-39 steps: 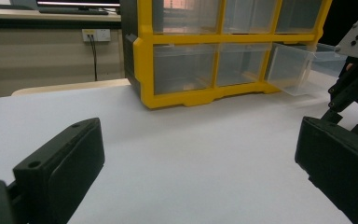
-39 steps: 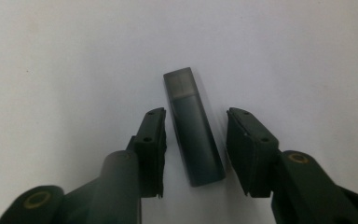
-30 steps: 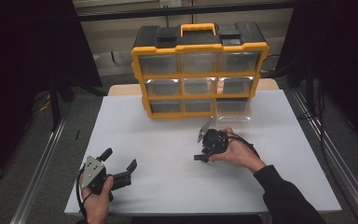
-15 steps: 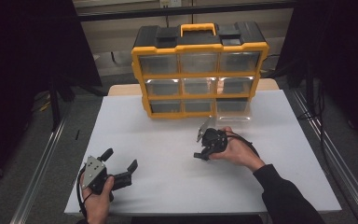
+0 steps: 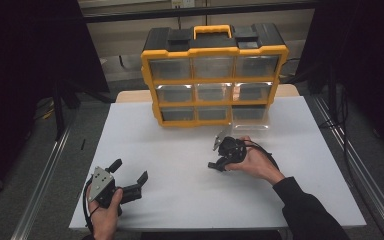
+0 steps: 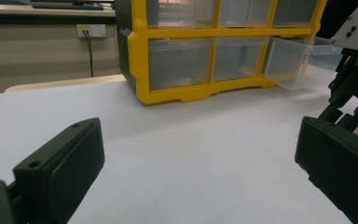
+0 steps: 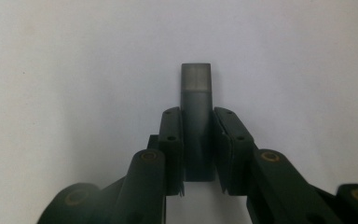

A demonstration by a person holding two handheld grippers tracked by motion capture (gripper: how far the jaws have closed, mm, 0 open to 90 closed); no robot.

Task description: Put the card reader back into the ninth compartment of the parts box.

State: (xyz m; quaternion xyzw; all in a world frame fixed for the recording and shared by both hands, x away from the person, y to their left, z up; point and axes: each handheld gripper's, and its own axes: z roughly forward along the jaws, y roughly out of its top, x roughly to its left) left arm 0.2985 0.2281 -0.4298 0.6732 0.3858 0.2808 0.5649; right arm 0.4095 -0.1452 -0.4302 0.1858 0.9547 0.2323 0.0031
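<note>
Step in hand: pick-up of a small dark grey rectangular block [image 7: 196,116] from the white surface [image 5: 180,155]. In the right gripper view the block sits between the two black jaws, which have just been closing and now pinch it on both long sides; its paler end sticks out past the tips. In the high view the right gripper [image 5: 219,157] is angled down at the surface, just in front of the organiser.

Left gripper [image 5: 129,176] rests near the front left corner, jaws spread wide, nothing between them.

Containers: yellow and black plastic drawer organiser [image 5: 215,75] with orange carry handle stands at the back of the surface, three rows of clear drawers. The bottom-right clear plastic drawer [image 6: 298,63] is pulled out, and looks empty in the left gripper view. Contents of the shut drawers cannot be made out through the fronts.

Judgement: grasp looks secured. Next move probably calls for lifting the block clear and carrying it to the open drawer just behind, then releasing over the opening without knocking the drawer's front lip.
</note>
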